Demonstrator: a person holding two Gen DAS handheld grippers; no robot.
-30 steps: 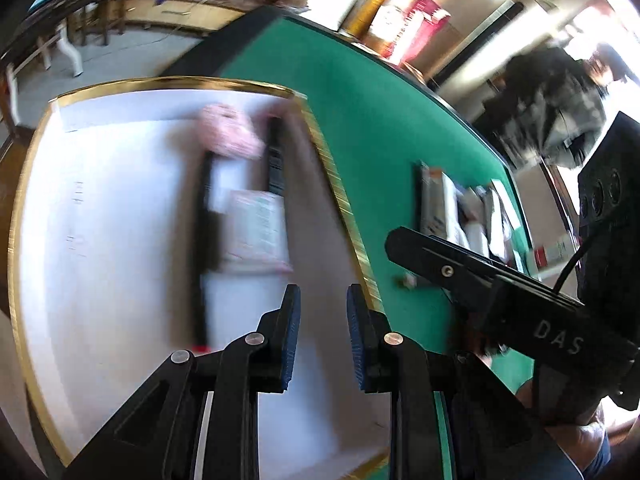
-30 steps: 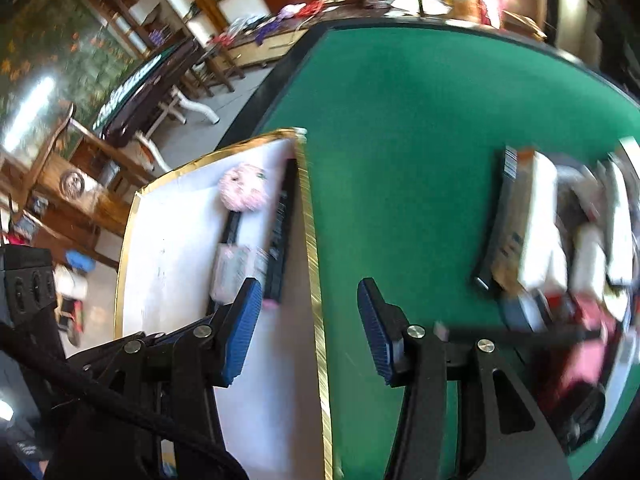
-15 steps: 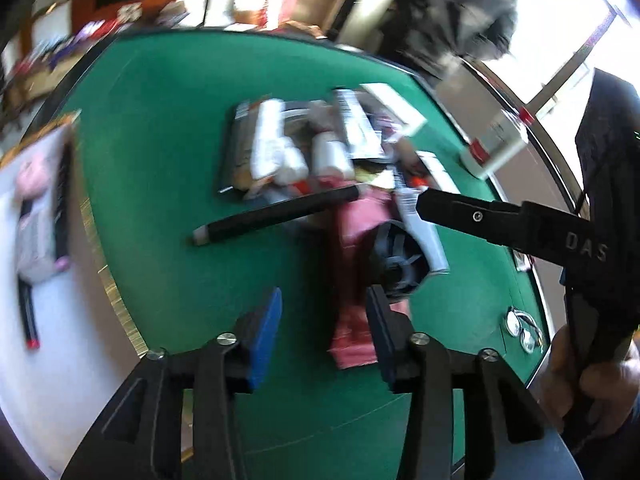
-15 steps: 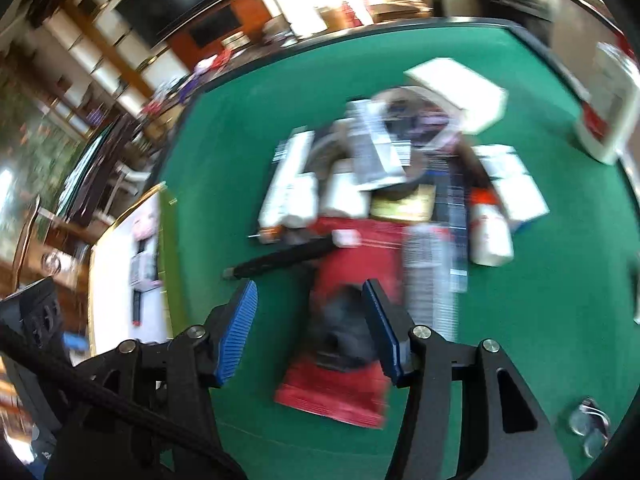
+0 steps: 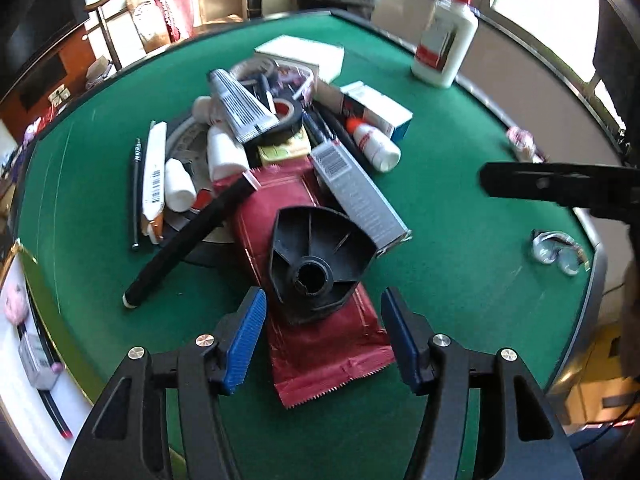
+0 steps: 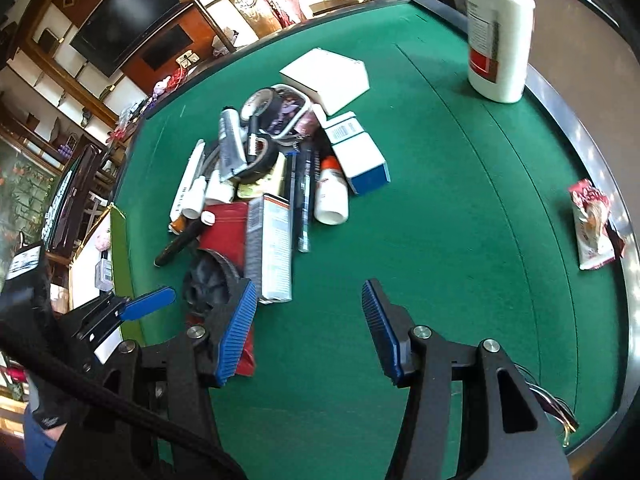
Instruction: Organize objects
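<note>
The left gripper (image 5: 322, 336) has just been opening its jaws; they stand about half apart with nothing gripped, and between their blue pads, lower down, shows the near end of the red foil packet (image 5: 316, 280) lying on the desk (image 5: 460, 208). The right gripper (image 6: 306, 328) also has its jaws about half apart and empty, over bare green felt just right of that packet. On the red foil packet sits a black ribbed plastic part (image 5: 318, 256). Touching the packet's left side, a black tube (image 5: 188, 240) lies slanted; along its right side lies a long grey box (image 5: 356, 196). Beyond the packet the rest of the pile is heaped together: a white pill bottle (image 5: 374, 144), a roll of black tape (image 5: 286, 118), a white-and-blue carton (image 5: 378, 108) and a flat white box (image 5: 302, 56) at the far end. Well apart from the packet, a large white bottle (image 5: 444, 46) stands upright near the desk's far rim, and a pair of glasses (image 5: 558, 250) lies near the right rim. Left of the packet, past the felt's edge, a white tray (image 5: 24, 392) holds a few small things.
</note>
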